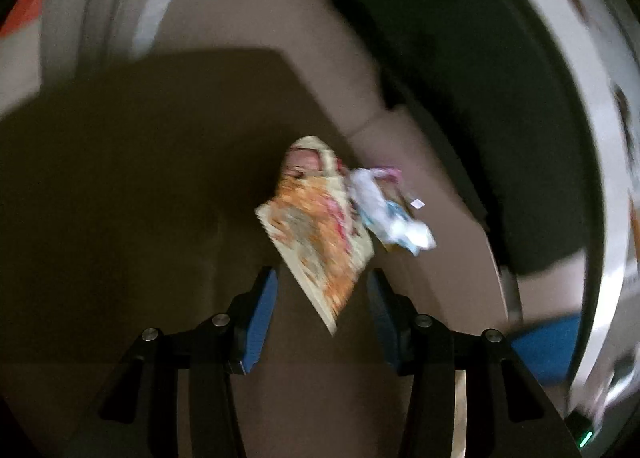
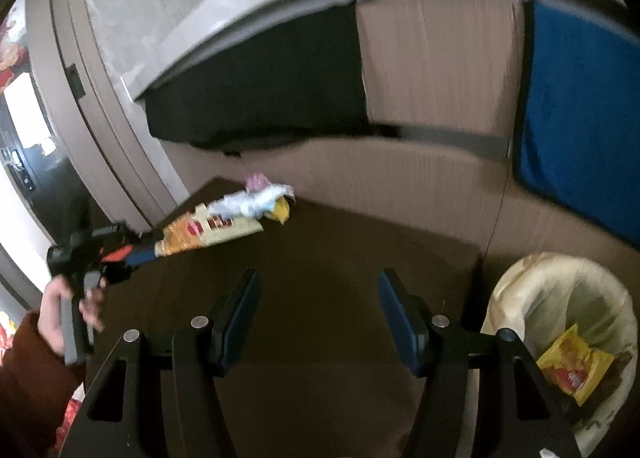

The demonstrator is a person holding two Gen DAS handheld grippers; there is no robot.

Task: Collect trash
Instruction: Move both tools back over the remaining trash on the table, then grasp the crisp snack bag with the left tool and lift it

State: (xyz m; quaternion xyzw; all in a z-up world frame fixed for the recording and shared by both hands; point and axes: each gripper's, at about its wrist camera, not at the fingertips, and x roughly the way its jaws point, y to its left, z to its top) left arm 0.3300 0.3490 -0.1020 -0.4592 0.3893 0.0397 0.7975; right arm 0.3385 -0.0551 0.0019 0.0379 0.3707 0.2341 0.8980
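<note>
Pickup step: left gripper, jaws apart, is straddling the orange wrapper lying on the brown worktop w/ other scraps; right gripper is idling open; next, prob. clamp & carry to the bin.

Dim room, dark brown table
</note>
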